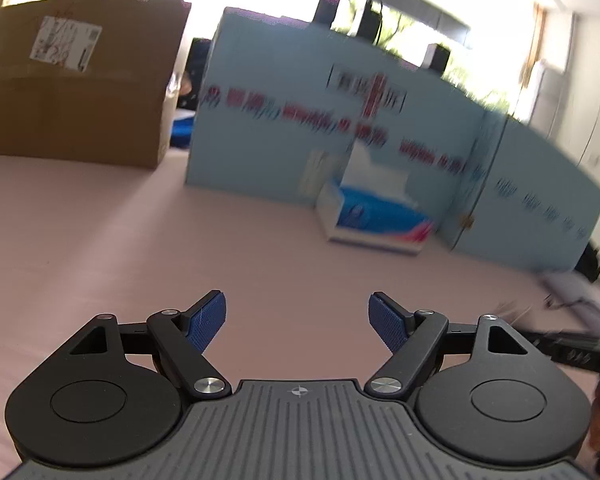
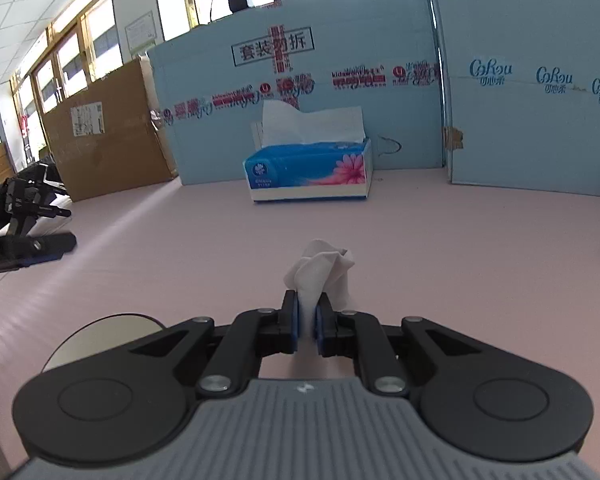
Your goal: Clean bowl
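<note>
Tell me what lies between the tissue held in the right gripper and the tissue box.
Nothing: in the right wrist view, only bare pink tabletop stretches from the tissue pinched in the right gripper to the tissue box.

The left tool (image 1: 296, 320) hangs over the pink table (image 1: 140, 248) with its jaws spread wide and nothing between them; the blue ribbed pads (image 1: 204, 324) face each other across bare tabletop. Toward the far edge of the table a tissue box (image 1: 374, 220), blue with a pink patch, stands with a white tissue (image 1: 374, 172) sticking up from its top, smeared by motion blur. Just behind it, light blue cardboard panels (image 1: 280, 120) with red and blue print stand upright along the far edge. At the far left corner stands a brown cardboard box (image 1: 80, 80) bearing a white label (image 1: 66, 44). At the right edge, a dark blurred tool part (image 1: 572, 350) enters the view.
</note>
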### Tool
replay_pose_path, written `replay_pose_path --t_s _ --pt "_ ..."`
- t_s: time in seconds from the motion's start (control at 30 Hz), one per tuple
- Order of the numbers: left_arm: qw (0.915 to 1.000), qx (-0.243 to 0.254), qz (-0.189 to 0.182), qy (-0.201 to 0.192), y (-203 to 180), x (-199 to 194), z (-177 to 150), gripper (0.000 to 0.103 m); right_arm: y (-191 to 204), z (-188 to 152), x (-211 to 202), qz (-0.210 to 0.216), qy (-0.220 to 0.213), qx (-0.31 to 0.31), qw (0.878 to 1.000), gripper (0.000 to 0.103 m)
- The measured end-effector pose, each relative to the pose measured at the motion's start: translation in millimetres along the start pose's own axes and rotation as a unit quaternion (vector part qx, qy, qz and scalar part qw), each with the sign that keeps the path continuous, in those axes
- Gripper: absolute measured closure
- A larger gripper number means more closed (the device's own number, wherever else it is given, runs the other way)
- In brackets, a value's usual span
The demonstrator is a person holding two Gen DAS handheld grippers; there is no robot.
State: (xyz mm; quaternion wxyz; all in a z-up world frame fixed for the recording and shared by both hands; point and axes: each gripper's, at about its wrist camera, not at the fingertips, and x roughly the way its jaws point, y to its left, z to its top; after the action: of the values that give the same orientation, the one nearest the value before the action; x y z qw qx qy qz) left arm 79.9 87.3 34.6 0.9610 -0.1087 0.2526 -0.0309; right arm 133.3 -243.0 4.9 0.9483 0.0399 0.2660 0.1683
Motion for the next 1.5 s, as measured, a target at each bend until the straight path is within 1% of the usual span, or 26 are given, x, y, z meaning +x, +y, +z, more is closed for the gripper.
replay_pose_path --t_s 0.1,0.13,0.17,0.23,0.37,0.43,0.5,0.53,0.57,0.6,0.7,0.77,0.87,0.9,0.93,0.97,1.03,1.13,1.27,1.4,1.5 --pt "0.9998 0.009 0.013 0.009 -2 7 -3 0.019 0 0 0 -0.011 0.002 0.001 1.0 0.089" --pt "0.9998 0.01 0.015 0.009 -1 10 -3 0.019 -1 0 -1 -0.015 0.002 0.003 1.0 0.087" --pt "0.9998 0.009 0.015 0.01 1 12 -2 0.019 -1 0 -2 -0.019 0.001 0.006 1.0 0.084" --pt "0.9998 0.009 0.016 0.013 3 16 -3 0.019 -1 0 -4 -0.024 -0.003 0.01 1.0 0.062" --pt "0.9993 0.017 0.03 0.017 -1 17 -7 0.019 3 -2 -6 -0.036 -0.008 0.004 0.999 0.055" --pt "0.9992 0.017 0.032 0.019 -2 16 -8 0.018 4 -4 -7 -0.047 -0.01 0.002 0.999 0.045" --pt "0.9991 0.018 0.032 0.019 -4 12 -9 0.017 4 -6 -8 -0.05 -0.013 0.008 0.999 0.04" --pt "0.9991 0.02 0.033 0.018 -5 11 -10 0.015 4 -7 -12 -0.048 -0.017 0.014 0.999 0.038" --pt "0.999 0.021 0.034 0.018 -6 9 -11 0.011 5 -8 -16 -0.051 -0.021 0.014 0.998 0.036" --pt "0.9989 0.024 0.036 0.018 -7 6 -13 0.01 7 -9 -20 -0.056 -0.025 0.013 0.998 0.035" --pt "0.9985 0.035 0.037 0.019 -11 -1 -18 0.01 12 -12 -29 -0.069 -0.036 0.005 0.997 0.028" --pt "0.9981 0.044 0.037 0.023 -14 -6 -21 0.01 16 -15 -37 -0.072 -0.041 -0.003 0.997 0.026" --pt "0.9974 0.05 0.045 0.023 -17 -15 -25 0.009 23 -21 -50 -0.076 -0.048 -0.007 0.996 0.02" --pt "0.9975 0.049 0.047 0.022 -17 -17 -26 0.008 25 -23 -53 -0.078 -0.049 -0.007 0.996 0.018" --pt "0.9977 0.044 0.048 0.019 -17 -21 -27 0.001 26 -25 -55 -0.079 -0.05 -0.006 0.996 0.015" --pt "0.9978 0.04 0.049 0.017 -17 -25 -29 0.0 27 -27 -57 -0.08 -0.051 -0.006 0.995 0.012" --pt "0.9979 0.038 0.051 0.013 -17 -30 -32 0.0 31 -34 -67 -0.089 -0.057 -0.004 0.994 0.001" --pt "0.998 0.037 0.051 0.011 -19 -39 -38 0.0 34 -41 -74 -0.103 -0.059 0.0 0.993 0.0" --pt "0.9975 0.039 0.056 0.017 -23 -44 -47 0.0 35 -49 -76 -0.116 -0.037 0.013 0.992 0.0" --pt "0.9963 0.044 0.071 0.02 -27 -49 -54 0.0 39 -57 -82 -0.117 -0.025 0.012 0.993 0.0" --pt "0.9962 0.044 0.072 0.019 -28 -55 -58 0.0 40 -59 -84 -0.125 -0.015 0.018 0.992 0.0"
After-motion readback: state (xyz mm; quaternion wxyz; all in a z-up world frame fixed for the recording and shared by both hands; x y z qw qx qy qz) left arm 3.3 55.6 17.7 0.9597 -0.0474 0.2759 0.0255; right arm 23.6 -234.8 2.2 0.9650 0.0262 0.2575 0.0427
